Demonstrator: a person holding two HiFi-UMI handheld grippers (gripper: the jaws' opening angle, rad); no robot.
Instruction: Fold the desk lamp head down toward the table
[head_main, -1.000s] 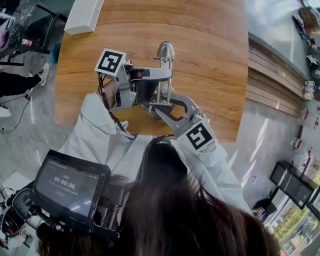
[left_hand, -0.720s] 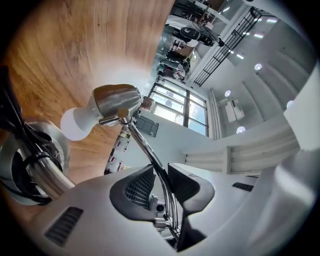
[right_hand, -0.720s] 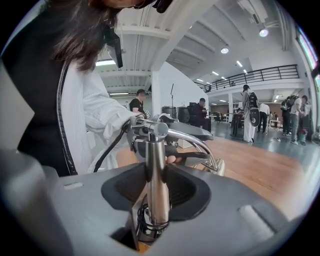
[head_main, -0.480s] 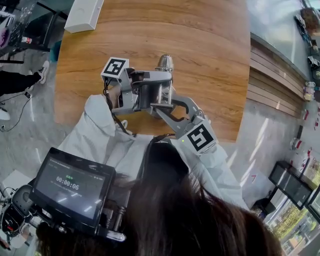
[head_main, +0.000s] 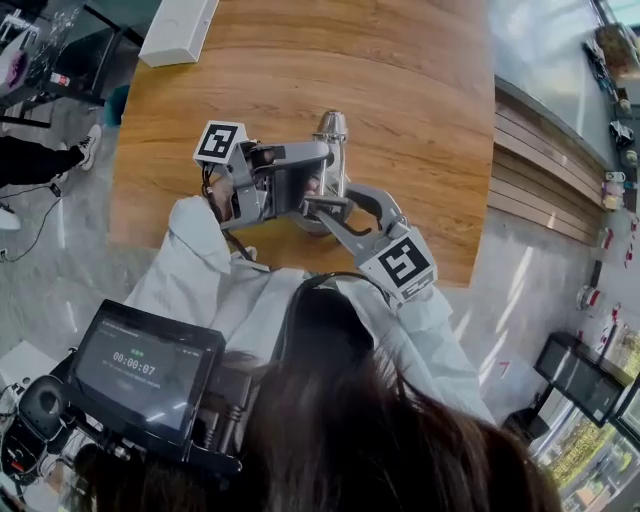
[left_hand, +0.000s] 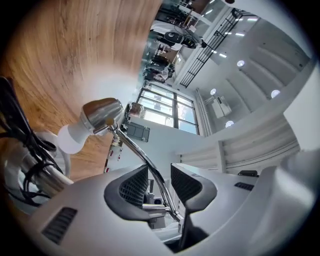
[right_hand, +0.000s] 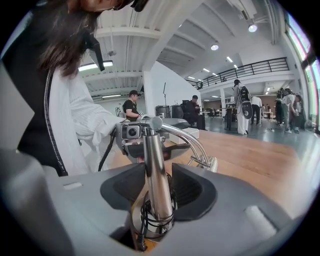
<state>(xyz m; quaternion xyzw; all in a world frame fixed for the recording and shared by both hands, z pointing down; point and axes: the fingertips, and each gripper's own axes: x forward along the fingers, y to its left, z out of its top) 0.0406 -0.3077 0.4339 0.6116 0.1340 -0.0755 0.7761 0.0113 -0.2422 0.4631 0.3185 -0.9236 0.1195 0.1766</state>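
At the centre of the wooden table (head_main: 300, 60), the desk lamp's head (head_main: 331, 125) tips toward the wood as both claws loosen. The left gripper (left_hand: 160, 181) is opening around the thin arm (left_hand: 131, 142), the right gripper (right_hand: 159, 187) opening around the post (right_hand: 156, 165), neither squeezing. The fold looks finished; next, both must back off without nudging the lamp. Only the left gripper view shows the white bulb (left_hand: 70, 139).

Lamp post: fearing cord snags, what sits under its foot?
A black cord coils round the post on a round metal base. The right tool, jaws opening beside the post, hides the rest of the base and the table beneath.
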